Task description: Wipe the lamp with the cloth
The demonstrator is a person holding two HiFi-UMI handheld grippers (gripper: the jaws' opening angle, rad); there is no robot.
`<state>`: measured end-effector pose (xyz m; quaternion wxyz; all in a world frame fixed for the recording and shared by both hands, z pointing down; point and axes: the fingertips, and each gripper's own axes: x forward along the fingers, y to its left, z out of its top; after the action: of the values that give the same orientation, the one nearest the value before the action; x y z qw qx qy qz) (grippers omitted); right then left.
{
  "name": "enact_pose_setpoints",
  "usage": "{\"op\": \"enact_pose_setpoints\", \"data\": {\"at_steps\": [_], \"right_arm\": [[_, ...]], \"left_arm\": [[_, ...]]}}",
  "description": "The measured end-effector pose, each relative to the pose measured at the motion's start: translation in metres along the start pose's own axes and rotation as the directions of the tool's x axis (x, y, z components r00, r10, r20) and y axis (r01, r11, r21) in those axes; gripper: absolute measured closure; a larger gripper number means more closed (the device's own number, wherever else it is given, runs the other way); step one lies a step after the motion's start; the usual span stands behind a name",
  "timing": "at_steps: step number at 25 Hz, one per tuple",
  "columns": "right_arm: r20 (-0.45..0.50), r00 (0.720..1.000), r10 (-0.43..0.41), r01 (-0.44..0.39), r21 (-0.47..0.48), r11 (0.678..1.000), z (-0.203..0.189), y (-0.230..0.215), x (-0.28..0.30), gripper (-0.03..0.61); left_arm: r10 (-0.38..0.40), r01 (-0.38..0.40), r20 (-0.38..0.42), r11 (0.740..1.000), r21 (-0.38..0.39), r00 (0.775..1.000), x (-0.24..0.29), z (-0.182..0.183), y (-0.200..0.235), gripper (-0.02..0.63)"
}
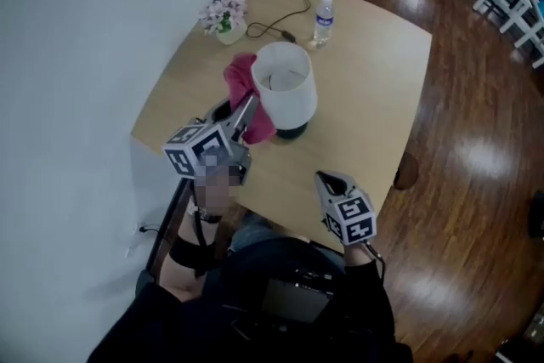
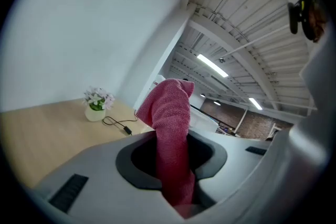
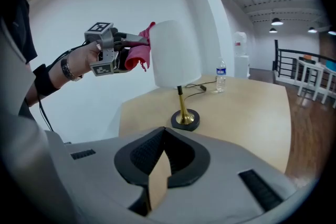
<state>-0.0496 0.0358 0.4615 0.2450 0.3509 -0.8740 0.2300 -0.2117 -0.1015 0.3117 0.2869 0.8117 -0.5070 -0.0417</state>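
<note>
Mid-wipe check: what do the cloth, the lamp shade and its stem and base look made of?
Cloth: pink, soft fabric, maybe microfibre; fine nubby texture, drapes limply.
Lamp shade: white, matte, probably fabric or paper; no glare.
Stem: shiny gold, likely metal.
Base: dark, slight sheen; material unclear.

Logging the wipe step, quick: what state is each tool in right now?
Left tool: closed on the pink cloth, beside the lamp shade.
Right tool: closed, holding nothing.
</note>
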Motion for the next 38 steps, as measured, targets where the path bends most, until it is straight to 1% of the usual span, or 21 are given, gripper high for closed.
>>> {"op": "enact_pose_setpoints", "data": {"at_steps": [2, 5, 8, 10, 12, 14, 16, 18, 19, 20, 21, 22, 24, 26, 27, 30, 32, 34, 36, 38], "right_arm": [[0.008, 0.997, -0.072, 0.072, 0.068, 0.995, 0.001, 0.005, 0.012, 0.568], [0.017, 0.987, -0.158, 0.153, 0.165, 0.974, 0.000, 0.024, 0.029, 0.568], [0.010, 0.978, -0.208, 0.200, 0.234, 0.952, -0.003, 0.050, 0.047, 0.568], [-0.004, 0.977, -0.215, 0.209, 0.236, 0.949, -0.006, 0.069, 0.056, 0.568], [-0.025, 0.976, -0.215, 0.215, 0.220, 0.951, -0.008, 0.082, 0.059, 0.568], [-0.030, 0.975, -0.220, 0.221, 0.214, 0.951, -0.007, 0.087, 0.060, 0.568], [-0.005, 0.972, -0.236, 0.231, 0.220, 0.948, -0.003, 0.085, 0.063, 0.568], [0.026, 0.968, -0.248, 0.235, 0.239, 0.942, -0.001, 0.080, 0.065, 0.568], [0.040, 0.968, -0.249, 0.231, 0.251, 0.940, 0.000, 0.079, 0.066, 0.568], [0.054, 0.967, -0.247, 0.225, 0.265, 0.938, 0.002, 0.077, 0.067, 0.568], [0.067, 0.968, -0.244, 0.216, 0.279, 0.936, 0.004, 0.076, 0.070, 0.568], [0.074, 0.968, -0.238, 0.208, 0.289, 0.934, 0.006, 0.076, 0.072, 0.568], [0.070, 0.970, -0.231, 0.202, 0.294, 0.934, 0.006, 0.076, 0.078, 0.568], [0.055, 0.969, -0.240, 0.213, 0.297, 0.931, 0.007, 0.079, 0.082, 0.568], [0.048, 0.968, -0.247, 0.222, 0.300, 0.928, 0.009, 0.082, 0.084, 0.568], [0.037, 0.958, -0.286, 0.261, 0.309, 0.915, 0.020, 0.088, 0.090, 0.568], [0.035, 0.944, -0.327, 0.298, 0.330, 0.896, 0.032, 0.088, 0.094, 0.568], [0.043, 0.928, -0.371, 0.333, 0.357, 0.873, 0.047, 0.090, 0.100, 0.568], [0.046, 0.908, -0.415, 0.372, 0.364, 0.854, 0.062, 0.092, 0.109, 0.568], [0.043, 0.889, -0.457, 0.411, 0.368, 0.834, 0.074, 0.097, 0.120, 0.568]], "left_arm": [[-0.072, 0.070, -0.048, 0.997, -0.030, 0.996, 0.006, -0.010, 0.010, 0.503], [-0.146, 0.141, -0.131, 0.989, -0.045, 0.981, 0.008, -0.029, 0.026, 0.503], [-0.195, 0.191, -0.231, 0.981, -0.038, 0.953, 0.011, -0.050, 0.043, 0.503], [-0.211, 0.211, -0.292, 0.977, -0.033, 0.933, 0.011, -0.068, 0.052, 0.503], [-0.210, 0.211, -0.343, 0.977, -0.034, 0.916, 0.011, -0.087, 0.061, 0.503], [-0.191, 0.197, -0.395, 0.980, -0.026, 0.899, 0.012, -0.109, 0.073, 0.503], [-0.158, 0.176, -0.455, 0.984, -0.004, 0.876, 0.014, -0.132, 0.087, 0.503], [-0.124, 0.159, -0.515, 0.987, 0.024, 0.848, 0.013, -0.152, 0.099, 0.503], [-0.108, 0.154, -0.539, 0.987, 0.042, 0.836, 0.010, -0.157, 0.103, 0.503], [-0.091, 0.152, -0.553, 0.986, 0.065, 0.828, 0.007, -0.159, 0.106, 0.503], [-0.078, 0.150, -0.557, 0.985, 0.086, 0.827, 0.004, -0.155, 0.109, 0.503], [-0.071, 0.149, -0.549, 0.984, 0.098, 0.833, 0.000, -0.146, 0.110, 0.503], [-0.085, 0.154, -0.511, 0.983, 0.095, 0.856, -0.007, -0.119, 0.108, 0.503], [-0.128, 0.189, -0.462, 0.978, 0.087, 0.877, -0.012, -0.084, 0.098, 0.503], [-0.157, 0.215, -0.440, 0.973, 0.084, 0.884, -0.013, -0.066, 0.092, 0.504], [-0.245, 0.299, -0.381, 0.950, 0.089, 0.891, -0.005, -0.014, 0.072, 0.505], [-0.298, 0.351, -0.361, 0.932, 0.089, 0.884, 0.011, 0.013, 0.061, 0.505], [-0.355, 0.404, -0.351, 0.911, 0.078, 0.867, 0.029, 0.037, 0.051, 0.505], [-0.421, 0.464, -0.334, 0.884, 0.059, 0.843, 0.044, 0.060, 0.040, 0.505], [-0.493, 0.525, -0.316, 0.851, 0.019, 0.811, 0.056, 0.078, 0.029, 0.504]]}}
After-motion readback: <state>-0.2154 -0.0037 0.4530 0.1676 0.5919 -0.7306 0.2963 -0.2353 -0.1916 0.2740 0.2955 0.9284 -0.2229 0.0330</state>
